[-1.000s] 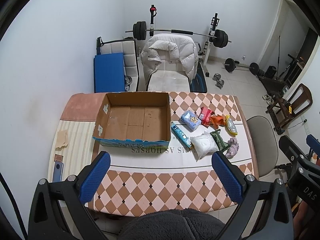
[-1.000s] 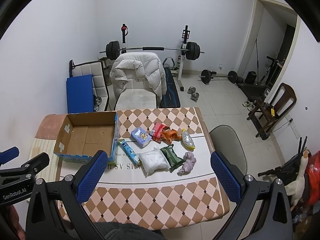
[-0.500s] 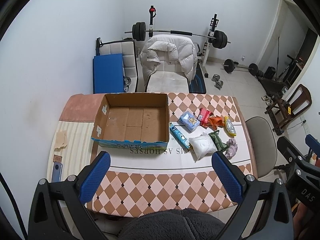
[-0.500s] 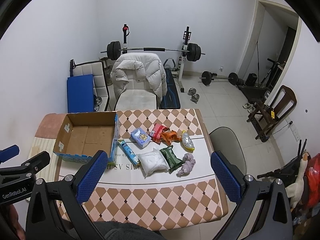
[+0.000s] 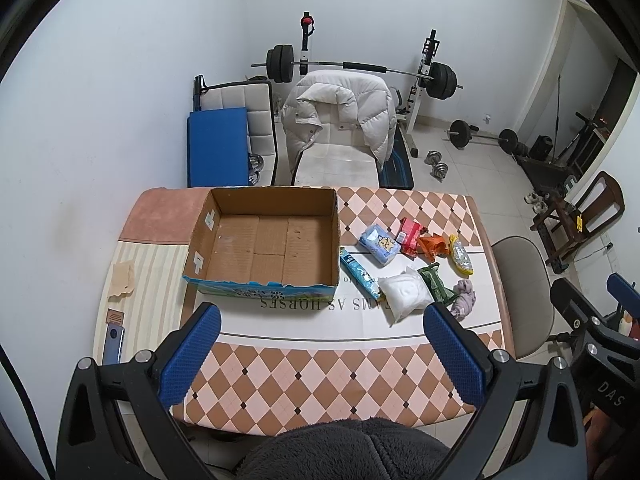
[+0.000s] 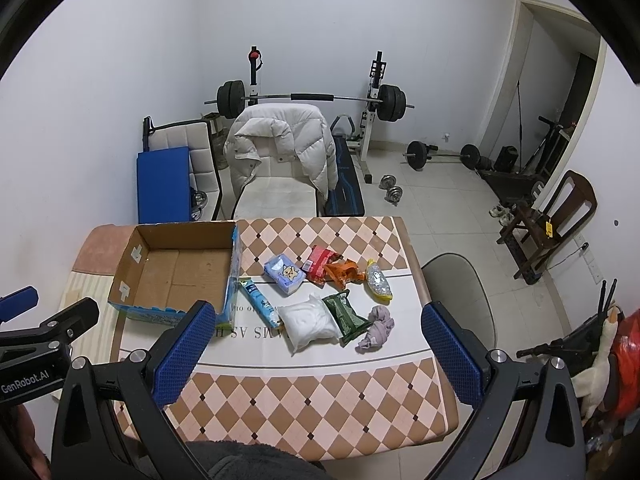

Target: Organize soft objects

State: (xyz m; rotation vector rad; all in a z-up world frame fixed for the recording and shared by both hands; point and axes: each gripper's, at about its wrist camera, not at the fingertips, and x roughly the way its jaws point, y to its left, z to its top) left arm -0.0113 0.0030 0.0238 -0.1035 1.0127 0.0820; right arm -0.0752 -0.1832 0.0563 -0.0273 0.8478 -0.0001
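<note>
An empty open cardboard box [image 5: 264,240] [image 6: 176,268] sits on the table's left half. Right of it lie several soft items: a blue tube pack [image 5: 358,274] [image 6: 260,302], a light blue tissue pack [image 5: 379,243] [image 6: 285,273], a white bag [image 5: 405,298] [image 6: 308,322], a green packet [image 5: 436,289] [image 6: 345,312], a red packet [image 5: 409,235], an orange wrapper [image 5: 431,246], a yellow-edged packet [image 5: 460,258] and a crumpled grey cloth [image 5: 464,302] [image 6: 376,332]. My left gripper [image 5: 320,354] and right gripper [image 6: 316,350] are both open and empty, high above the near table edge.
The table has a checkered cloth [image 5: 320,376]. A phone [image 5: 113,344] and paper scraps lie at its left edge. A grey chair [image 5: 520,280] stands to the right. A chair with a white jacket [image 5: 340,120] and a weight bench stand behind.
Both views have drifted slightly, with the table a little farther off. Nothing on the table has moved. Both grippers stay open.
</note>
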